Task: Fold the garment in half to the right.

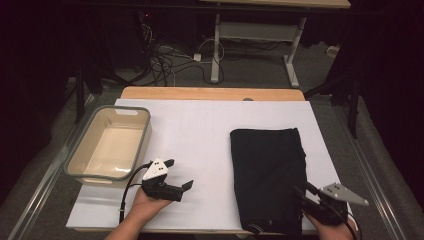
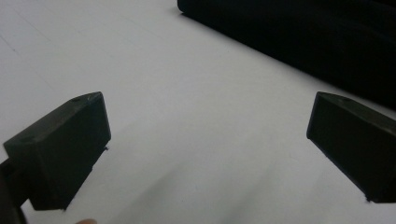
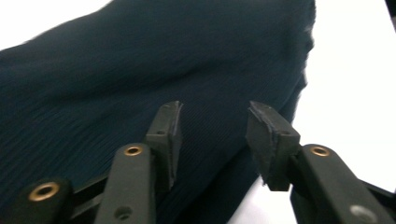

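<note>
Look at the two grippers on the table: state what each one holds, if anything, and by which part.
Nothing is held. The left gripper stands wide open over the bare white table top. The right gripper hangs part-open over the near right edge of the folded dark cloth, with nothing clamped between its pads.

I can read no text, label, brand, number or sign anywhere here: nothing on the cloth [image 1: 267, 175], the tub [image 1: 145, 131], the white worktop [image 1: 200, 130] or my tools.
</note>
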{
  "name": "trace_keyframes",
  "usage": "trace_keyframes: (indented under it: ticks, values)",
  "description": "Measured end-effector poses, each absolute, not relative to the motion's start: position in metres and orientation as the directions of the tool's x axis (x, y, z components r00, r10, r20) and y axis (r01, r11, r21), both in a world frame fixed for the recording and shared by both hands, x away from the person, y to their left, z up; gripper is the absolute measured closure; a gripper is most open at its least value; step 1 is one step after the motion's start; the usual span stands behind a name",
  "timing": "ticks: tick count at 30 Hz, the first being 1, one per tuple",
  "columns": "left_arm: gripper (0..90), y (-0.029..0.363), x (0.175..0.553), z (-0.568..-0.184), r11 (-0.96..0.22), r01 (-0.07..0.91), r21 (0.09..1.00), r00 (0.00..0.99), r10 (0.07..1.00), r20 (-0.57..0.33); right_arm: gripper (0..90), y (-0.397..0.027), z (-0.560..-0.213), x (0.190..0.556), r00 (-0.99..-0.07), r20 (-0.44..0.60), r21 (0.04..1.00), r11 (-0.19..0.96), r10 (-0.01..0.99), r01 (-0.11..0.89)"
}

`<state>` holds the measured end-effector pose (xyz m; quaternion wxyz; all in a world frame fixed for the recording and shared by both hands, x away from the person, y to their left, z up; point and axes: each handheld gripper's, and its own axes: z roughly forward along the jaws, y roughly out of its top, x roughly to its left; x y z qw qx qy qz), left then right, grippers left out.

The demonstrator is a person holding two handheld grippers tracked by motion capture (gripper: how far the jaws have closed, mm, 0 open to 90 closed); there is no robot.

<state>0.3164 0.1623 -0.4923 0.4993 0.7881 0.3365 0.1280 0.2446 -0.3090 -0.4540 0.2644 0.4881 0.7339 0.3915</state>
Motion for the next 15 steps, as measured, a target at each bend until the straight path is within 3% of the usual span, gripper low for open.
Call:
trace_keyframes:
  ticks: [4,11,13,15]
  values:
    - [0.0,0.162,0.316,-0.492,-0.273,0.406,0.872,0.736,0.663,-0.135,60.3,-0.301,-0.453,0.213,-0.418,0.020,0.853,0.202,0.908,0.481]
    - [0.0,0.162,0.317,-0.492,-0.271,0.409,0.871,0.734,0.665,-0.137,47.8,-0.280,-0.462,0.205,-0.437,0.012,0.831,0.234,0.899,0.505]
    - [0.0,0.162,0.317,-0.492,-0.271,0.410,0.871,0.734,0.665,-0.139,49.3,-0.282,-0.472,0.210,-0.438,0.034,0.810,0.232,0.898,0.538]
    - [0.0,0.162,0.317,-0.492,-0.271,0.409,0.871,0.735,0.663,-0.139,57.4,-0.282,-0.479,0.210,-0.448,0.010,0.804,0.259,0.894,0.535]
